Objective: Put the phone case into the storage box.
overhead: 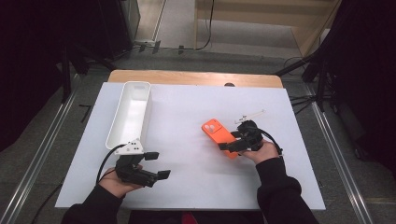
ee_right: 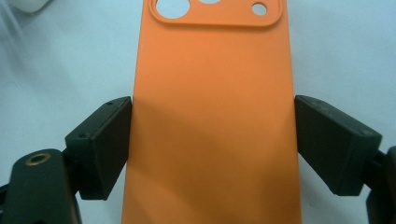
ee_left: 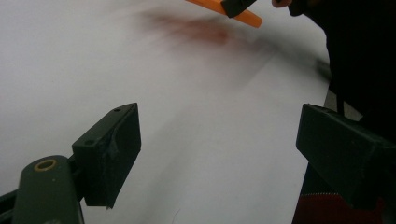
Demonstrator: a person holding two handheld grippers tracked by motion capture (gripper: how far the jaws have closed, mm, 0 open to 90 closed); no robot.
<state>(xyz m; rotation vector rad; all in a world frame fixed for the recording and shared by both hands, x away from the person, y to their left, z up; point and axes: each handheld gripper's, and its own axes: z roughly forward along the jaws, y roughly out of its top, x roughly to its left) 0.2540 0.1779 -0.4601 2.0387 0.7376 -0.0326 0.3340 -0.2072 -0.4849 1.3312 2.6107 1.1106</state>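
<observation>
No readable text, label, brand or number appears anywhere.

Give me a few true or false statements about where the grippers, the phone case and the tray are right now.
1. The right gripper grips the orange phone case by its two long edges. True.
2. The left gripper holds the phone case. False: its fingers are open over bare table.
3. The white tray lies at the table's left. True.
4. The phone case sits inside the tray. False: it is out on the table's right half.
</observation>
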